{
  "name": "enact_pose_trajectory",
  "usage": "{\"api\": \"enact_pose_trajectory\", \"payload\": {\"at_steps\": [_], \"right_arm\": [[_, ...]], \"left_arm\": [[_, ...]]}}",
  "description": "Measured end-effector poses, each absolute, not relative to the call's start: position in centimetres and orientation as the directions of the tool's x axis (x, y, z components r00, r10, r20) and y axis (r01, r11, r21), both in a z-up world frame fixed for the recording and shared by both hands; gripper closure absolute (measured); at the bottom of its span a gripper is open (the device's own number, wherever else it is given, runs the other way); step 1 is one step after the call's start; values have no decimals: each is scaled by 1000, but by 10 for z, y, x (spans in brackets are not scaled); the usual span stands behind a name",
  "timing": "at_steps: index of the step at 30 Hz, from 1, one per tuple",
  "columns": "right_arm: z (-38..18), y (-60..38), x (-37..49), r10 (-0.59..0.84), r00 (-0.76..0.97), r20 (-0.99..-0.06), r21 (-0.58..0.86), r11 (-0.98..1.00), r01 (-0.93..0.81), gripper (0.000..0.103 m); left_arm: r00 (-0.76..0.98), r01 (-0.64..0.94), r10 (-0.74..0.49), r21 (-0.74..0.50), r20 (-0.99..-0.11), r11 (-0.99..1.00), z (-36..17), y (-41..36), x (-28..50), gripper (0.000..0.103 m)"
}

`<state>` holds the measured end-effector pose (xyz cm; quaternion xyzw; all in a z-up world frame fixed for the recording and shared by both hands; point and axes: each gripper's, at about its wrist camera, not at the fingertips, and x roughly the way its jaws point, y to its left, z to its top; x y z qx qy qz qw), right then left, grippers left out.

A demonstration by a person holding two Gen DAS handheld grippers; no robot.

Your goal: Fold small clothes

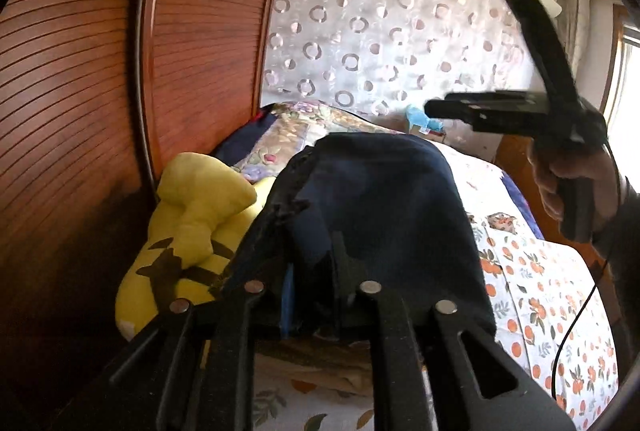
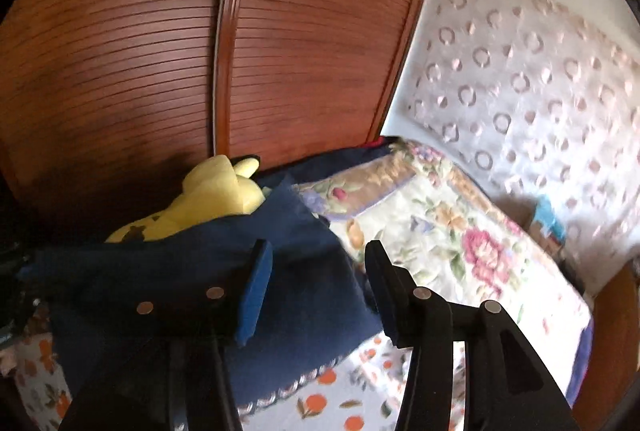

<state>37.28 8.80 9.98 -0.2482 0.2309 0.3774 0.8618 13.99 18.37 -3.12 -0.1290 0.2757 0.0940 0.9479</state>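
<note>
A small dark navy garment (image 1: 384, 215) hangs from my left gripper (image 1: 316, 283), which is shut on its edge and holds it up above the bed. The same navy cloth (image 2: 304, 271) shows in the right wrist view, draped low over the bed with a braided trim along its lower edge. My right gripper (image 2: 316, 267) is open and empty, its fingers just above the cloth. In the left wrist view the right gripper (image 1: 432, 109) is raised high at the right, held by a hand (image 1: 576, 183).
A yellow plush toy (image 1: 192, 231) lies against the slatted wooden wardrobe (image 1: 80, 71); it also shows in the right wrist view (image 2: 216, 191). The bed has an orange-print sheet (image 1: 560, 303) and a floral quilt (image 2: 452, 231). A ring-pattern curtain (image 1: 380, 31) hangs behind.
</note>
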Motion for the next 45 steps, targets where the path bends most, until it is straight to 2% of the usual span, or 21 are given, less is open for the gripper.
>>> {"api": "enact_pose_trajectory", "payload": {"at_steps": [1,3,5,6,8,9,11,17,29,34,45], "right_arm": [[100,82,367,539,606,-585,-239,600,-763,51],[102,67,354,547,606,-578,-206,621,-756,49],[99,47,343,553,609,-569,-171,645,-745,45],[97,34,334,551,616,-563,-162,657,-736,44],[100,12,311,549,633,-545,-141,684,-716,38],[102,-2,297,549,639,-538,-127,697,-706,36],[100,-24,275,543,655,-525,-101,725,-682,30],[92,-70,211,501,727,-470,-56,805,-591,22],[84,-108,98,366,848,-384,-10,916,-400,21],[95,-112,57,317,890,-327,11,943,-332,21],[89,-107,-14,256,934,-249,43,966,-253,21]], "left_arm": [[834,-243,104,-193,-542,951,-30,184,137,76],[848,-238,115,-177,-518,955,-24,181,127,59],[862,-222,119,-157,-492,962,-15,173,119,50],[866,-215,118,-148,-485,965,-12,169,117,39],[875,-194,113,-129,-471,972,-5,158,113,24],[881,-181,109,-116,-461,977,-3,153,110,22],[887,-147,90,-92,-454,985,3,137,107,21],[899,-68,33,-66,-437,996,15,94,95,21],[916,66,-77,-42,-395,997,39,21,70,21],[932,79,-83,-26,-352,997,60,2,51,21],[942,55,-48,12,-333,998,81,-14,34,21]]}}
